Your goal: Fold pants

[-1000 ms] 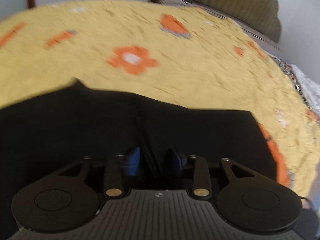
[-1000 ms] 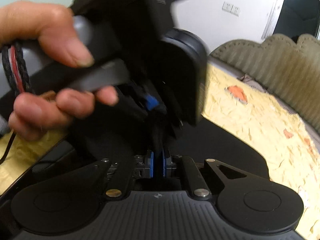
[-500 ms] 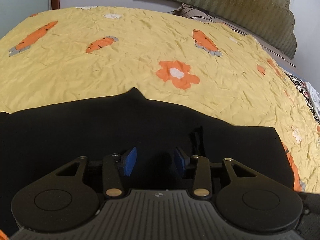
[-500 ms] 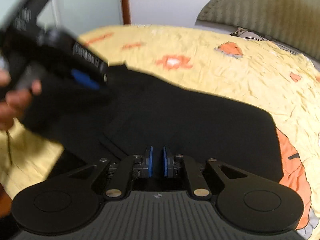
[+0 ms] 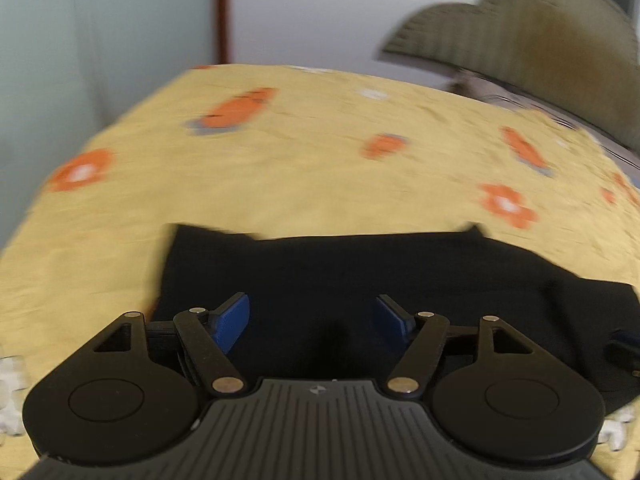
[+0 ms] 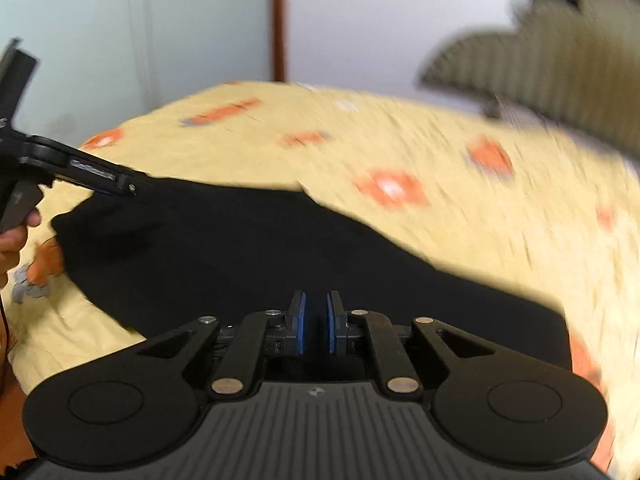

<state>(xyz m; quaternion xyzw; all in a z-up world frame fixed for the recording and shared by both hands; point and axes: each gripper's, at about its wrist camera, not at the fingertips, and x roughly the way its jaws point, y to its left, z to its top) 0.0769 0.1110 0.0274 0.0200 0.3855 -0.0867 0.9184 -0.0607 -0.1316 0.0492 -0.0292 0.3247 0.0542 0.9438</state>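
The black pants point(image 5: 360, 276) lie folded flat on the yellow bedspread point(image 5: 320, 168); they also show in the right wrist view point(image 6: 248, 252). My left gripper point(image 5: 312, 320) is wide open and empty, just above the near edge of the pants. My right gripper point(image 6: 315, 322) has its blue pads nearly together with a narrow gap and nothing visible between them, over the pants' near part. The left gripper also shows in the right wrist view point(image 6: 80, 172), held by a hand at the pants' left end.
The yellow bedspread with orange flower and carrot prints point(image 6: 392, 188) covers the bed. A ribbed olive headboard point(image 5: 540, 32) stands at the back right. A pale wall and a brown door frame point(image 5: 222, 12) are behind the bed.
My left gripper has opened wider and swung left along the pants. My right gripper let the fabric go one second ago and has drawn back; both views are blurred by motion.
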